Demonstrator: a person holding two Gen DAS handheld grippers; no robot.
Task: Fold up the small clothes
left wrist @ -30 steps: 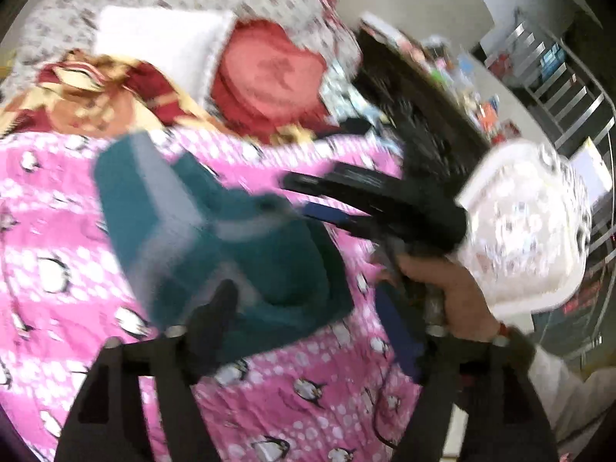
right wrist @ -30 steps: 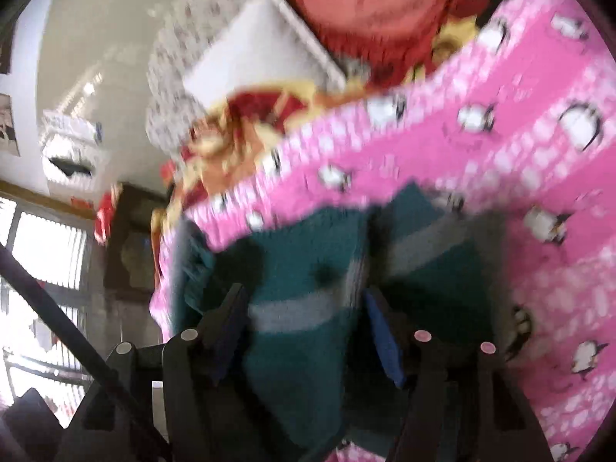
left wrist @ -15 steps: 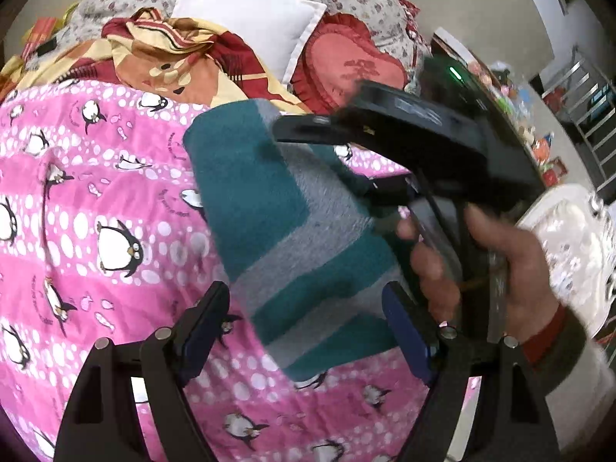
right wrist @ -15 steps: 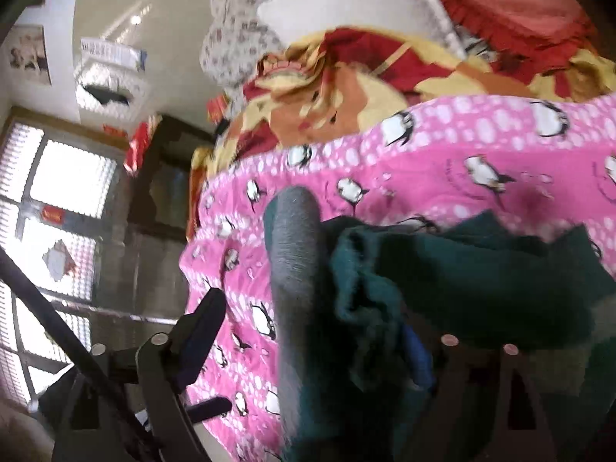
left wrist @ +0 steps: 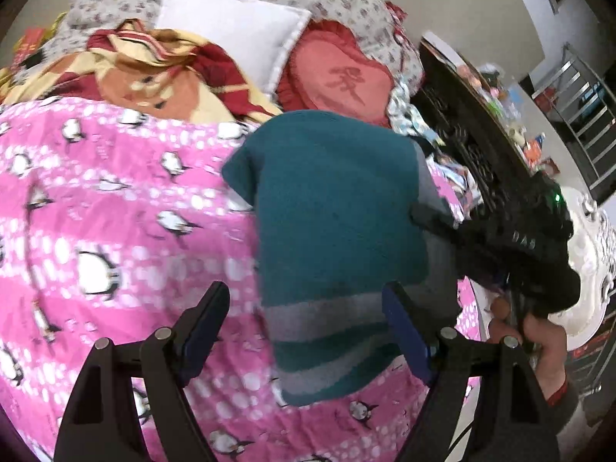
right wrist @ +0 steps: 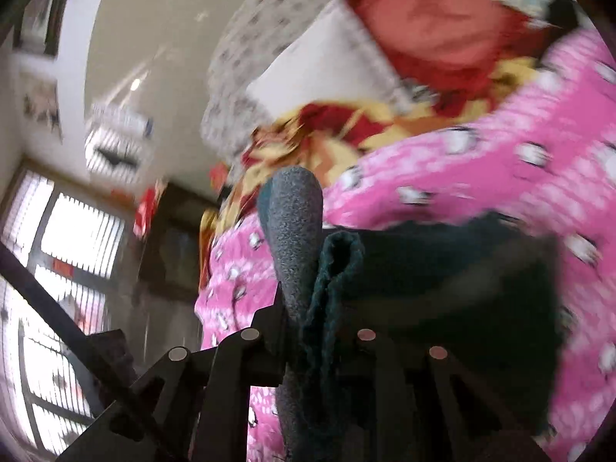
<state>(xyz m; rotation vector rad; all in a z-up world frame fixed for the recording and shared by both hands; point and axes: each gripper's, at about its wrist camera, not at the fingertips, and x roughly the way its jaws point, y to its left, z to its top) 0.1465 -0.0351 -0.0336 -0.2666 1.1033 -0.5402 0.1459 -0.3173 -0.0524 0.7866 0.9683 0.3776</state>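
Two grippers over one garment (left wrist: 338,227), a teal knit with grey bands, lying on the pink penguin blanket (left wrist: 107,231). Half a second ago it hung raised, grey and teal bands facing the left camera, with the right tool up in front of it. Now a plain teal panel lies folded over the top, grey bands showing only at the near end, and the right tool sits low at the garment's right edge. Judged: one fold is laid; the piece looks close to a compact rectangle, with perhaps another fold or a smoothing left.

Right gripper (right wrist: 308,308): jaws closing, nearly together, with a bunched edge of grey and teal knit pinched between them and sticking up past the tips. A hand (left wrist: 535,342) holds this tool in the left view.

Left gripper (left wrist: 304,327): jaws wide, straddling the banded near end. The right finger (left wrist: 404,331) stands over the cloth's edge, the left finger (left wrist: 204,327) over bare blanket. Nothing gripped; contact with the knit cannot be told.
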